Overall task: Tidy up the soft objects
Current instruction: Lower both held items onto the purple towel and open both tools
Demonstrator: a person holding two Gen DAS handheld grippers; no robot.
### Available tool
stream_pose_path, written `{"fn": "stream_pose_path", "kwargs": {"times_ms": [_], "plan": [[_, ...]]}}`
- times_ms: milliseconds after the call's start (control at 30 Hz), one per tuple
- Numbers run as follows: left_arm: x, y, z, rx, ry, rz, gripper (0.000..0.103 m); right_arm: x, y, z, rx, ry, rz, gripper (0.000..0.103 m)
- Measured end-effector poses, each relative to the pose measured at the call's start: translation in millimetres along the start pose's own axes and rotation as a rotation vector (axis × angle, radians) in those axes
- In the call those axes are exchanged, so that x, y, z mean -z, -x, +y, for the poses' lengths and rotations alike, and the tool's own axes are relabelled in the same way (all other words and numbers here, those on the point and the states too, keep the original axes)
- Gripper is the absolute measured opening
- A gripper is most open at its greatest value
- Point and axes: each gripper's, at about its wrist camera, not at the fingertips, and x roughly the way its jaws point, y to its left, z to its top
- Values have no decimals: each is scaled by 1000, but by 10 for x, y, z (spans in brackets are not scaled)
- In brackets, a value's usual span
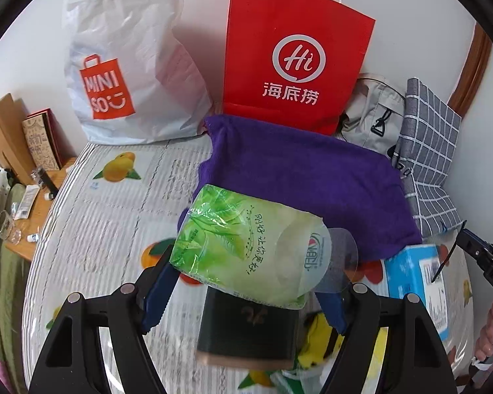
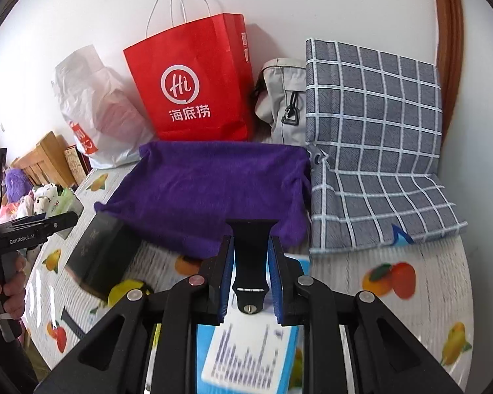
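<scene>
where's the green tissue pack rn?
Left wrist view, centre: the green tissue pack is held between the fingers of the left hand-held gripper, above the dark box and just in front of the purple towel.

A green tissue pack (image 1: 249, 249) in glossy plastic wrap, printed with leaves, is held tilted above the table and overlaps the near edge of a purple towel (image 1: 309, 184). The towel lies spread flat on the table. A black watch strap (image 2: 249, 256) stands upright, pinched between blue-padded fingers (image 2: 225, 279)
</scene>
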Motion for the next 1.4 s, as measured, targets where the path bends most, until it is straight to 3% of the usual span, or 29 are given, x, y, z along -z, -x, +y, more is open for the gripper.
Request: {"fn": "stream_pose_path", "kwargs": {"times_ms": [533,667,733,1167,1267,1333,1400], "plan": [[-551,-662,-40,6,-2,29,75,-583,-778,-180,-13,2,35,20],[-613,-871,-37,7,7,54,75,-623,-1020,-203,-9,10,71,20],[-649,-959,-39,11,15,67,75,-629,-1116,-204,-6,18,84,12],[-896,-1353,-199,25,8,77,75,-681,-1511,-235,16,61,119,13],[-883,-1402,-226,38,3,97,77,-679,-1512,-240,1,53,119,18],[-881,-1449,-225,41,15,108,77,-676,-1518,-229,-2,52,121,40],[-879,-1491,-203,61,35,126,77,-667,-1487,-210,10,58,101,51]]}}
